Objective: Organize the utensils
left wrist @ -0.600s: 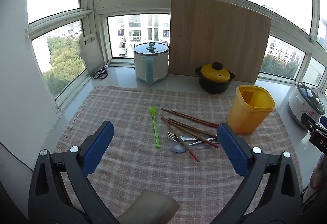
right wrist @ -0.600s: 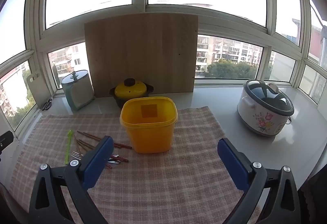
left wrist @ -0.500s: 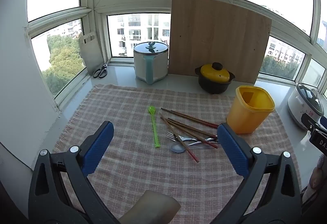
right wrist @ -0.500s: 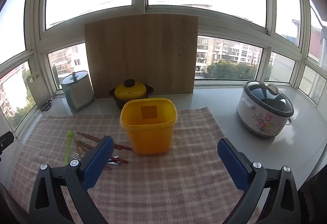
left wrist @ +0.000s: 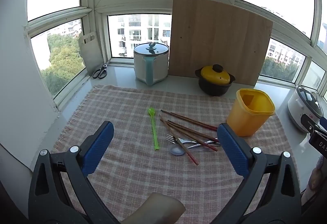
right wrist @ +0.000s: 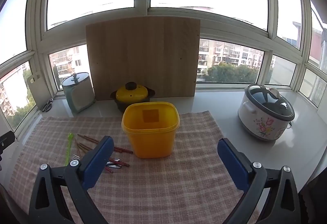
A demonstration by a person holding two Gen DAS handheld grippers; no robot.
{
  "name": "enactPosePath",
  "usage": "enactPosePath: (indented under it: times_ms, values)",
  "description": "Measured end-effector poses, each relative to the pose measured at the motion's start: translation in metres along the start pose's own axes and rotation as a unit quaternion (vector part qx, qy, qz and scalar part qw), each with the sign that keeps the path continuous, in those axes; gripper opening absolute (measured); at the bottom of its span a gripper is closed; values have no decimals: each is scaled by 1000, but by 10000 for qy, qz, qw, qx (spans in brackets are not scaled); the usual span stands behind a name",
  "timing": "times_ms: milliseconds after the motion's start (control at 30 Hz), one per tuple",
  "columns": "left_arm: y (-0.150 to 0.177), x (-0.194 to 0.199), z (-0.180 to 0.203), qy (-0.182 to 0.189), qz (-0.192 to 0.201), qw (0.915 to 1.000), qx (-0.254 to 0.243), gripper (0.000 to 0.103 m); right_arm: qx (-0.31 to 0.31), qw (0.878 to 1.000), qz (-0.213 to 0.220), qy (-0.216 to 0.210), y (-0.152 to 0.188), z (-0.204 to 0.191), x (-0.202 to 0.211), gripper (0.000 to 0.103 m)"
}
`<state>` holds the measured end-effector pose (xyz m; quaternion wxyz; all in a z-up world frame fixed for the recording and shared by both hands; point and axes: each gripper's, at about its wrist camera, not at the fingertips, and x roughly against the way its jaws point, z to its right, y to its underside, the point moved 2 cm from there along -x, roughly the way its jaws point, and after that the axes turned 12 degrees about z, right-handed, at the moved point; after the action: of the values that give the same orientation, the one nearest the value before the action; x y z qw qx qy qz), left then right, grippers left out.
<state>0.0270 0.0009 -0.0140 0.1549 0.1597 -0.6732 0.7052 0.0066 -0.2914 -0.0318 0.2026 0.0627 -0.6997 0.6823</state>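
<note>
Your left hand-held gripper [left wrist: 165,143] and right hand-held gripper [right wrist: 165,154]: both spread wide, empty. Chopsticks [left wrist: 188,127], fork [left wrist: 173,139], metal spoon [left wrist: 176,150], green spoon [left wrist: 153,127]: mid-cloth [left wrist: 122,105], yellow container [right wrist: 150,128] beside, toward its right edge

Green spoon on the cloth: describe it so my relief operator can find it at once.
Start at the checked cloth and find the yellow tub on it. Left of the tub lies a heap of chopsticks; the green spoon lies alone just left of that, the only translucent green plastic piece.
</note>
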Motion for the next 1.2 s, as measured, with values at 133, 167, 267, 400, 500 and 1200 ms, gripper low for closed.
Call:
enactPosePath:
  times_ms: [133,167,267,400,500,1200]
  values:
    - [-1,0,0,3,0,10000,-2,103,-6,10000,9,-10,-1,-1,0,102]
    - [-1,0,0,1,3,10000,3,103,-4,10000,14,-10,-1,0,0,102]
    - [-2,0,0,11,3,10000,12,103,0,10000,24,-3,-2,-1,0,102]
    - [-3,0,-1,20,2,10000,15,103,-11,10000,17,-4,-3,-1,0,102]
    - [-2,1,-1,14,9,10000,27,103,-11,10000,22,-1,-3,-1,0,102]
    - [-7,-2,-1,-2,3,10000,57,103,-51,10000,-2,26,0,0,0,102]
